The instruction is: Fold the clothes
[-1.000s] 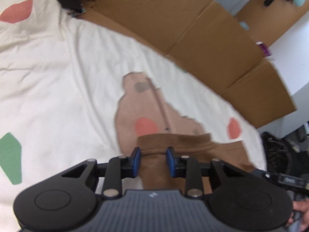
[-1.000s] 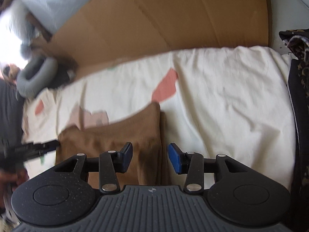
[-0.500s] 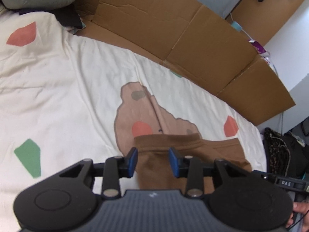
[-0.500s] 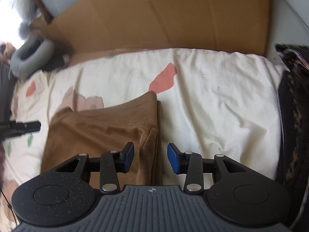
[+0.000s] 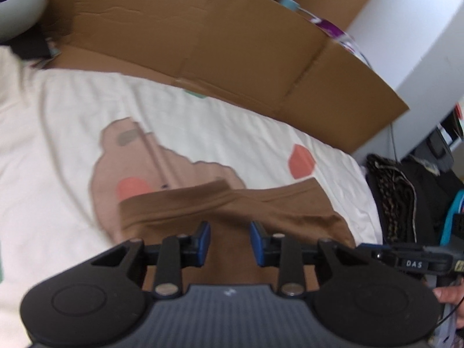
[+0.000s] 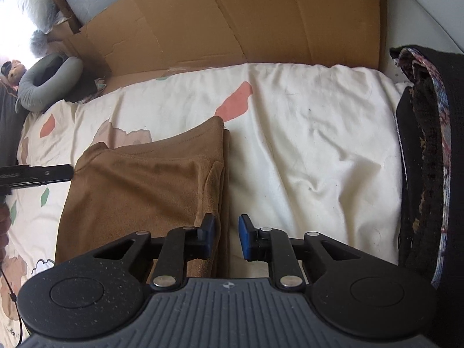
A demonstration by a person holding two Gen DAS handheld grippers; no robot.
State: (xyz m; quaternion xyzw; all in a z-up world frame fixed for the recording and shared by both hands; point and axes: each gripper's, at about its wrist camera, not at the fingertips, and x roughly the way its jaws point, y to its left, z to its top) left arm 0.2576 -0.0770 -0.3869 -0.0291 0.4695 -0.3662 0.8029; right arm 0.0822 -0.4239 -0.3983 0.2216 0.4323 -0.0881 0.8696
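Both fingers narrow, empty; only right view shows brown garment's (image 6: 139,191) stacked edge, dark pile (image 6: 432,159).

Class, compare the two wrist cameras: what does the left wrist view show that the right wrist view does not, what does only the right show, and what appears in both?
Only the left wrist view shows the left gripper over the cloth, with a gap between its pads, and the bedsheet's big bear print.

Only the right wrist view shows the right gripper, whose jaws have just been closing, at the cloth's right edge, a grey neck pillow and a dark patterned pile.

Both show the folded brown garment, the cream bedsheet and the cardboard behind.
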